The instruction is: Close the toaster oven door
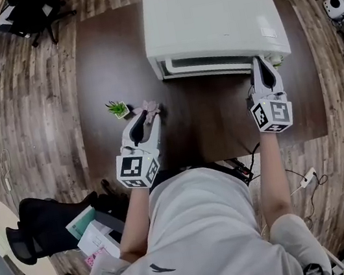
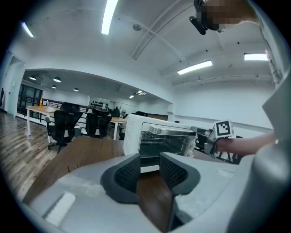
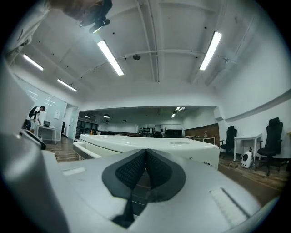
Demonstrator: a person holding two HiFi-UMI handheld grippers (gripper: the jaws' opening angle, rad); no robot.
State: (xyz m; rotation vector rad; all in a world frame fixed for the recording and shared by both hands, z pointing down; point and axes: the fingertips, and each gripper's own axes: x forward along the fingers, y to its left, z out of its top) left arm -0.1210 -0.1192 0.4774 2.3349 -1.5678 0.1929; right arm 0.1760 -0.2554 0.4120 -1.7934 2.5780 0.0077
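A white toaster oven (image 1: 211, 21) stands at the far side of a dark brown table (image 1: 210, 127). Its glass door (image 2: 163, 141) stands up against the front, handle bar (image 1: 205, 63) along the top edge; whether it sits fully home I cannot tell. My right gripper (image 1: 260, 62) is shut, its tips at the oven's front right corner; in the right gripper view the pads (image 3: 136, 168) meet with nothing between them, and the oven's top (image 3: 150, 143) lies just beyond. My left gripper (image 1: 145, 115) hovers over the table's left part, away from the oven, open and empty (image 2: 150, 157).
A small potted plant (image 1: 117, 108) and a pink object (image 1: 149, 108) sit on the table just beyond the left gripper's tips. Boxes (image 1: 93, 230) and a power strip (image 1: 307, 177) lie on the wooden floor. Office chairs (image 2: 68, 125) and desks stand farther off.
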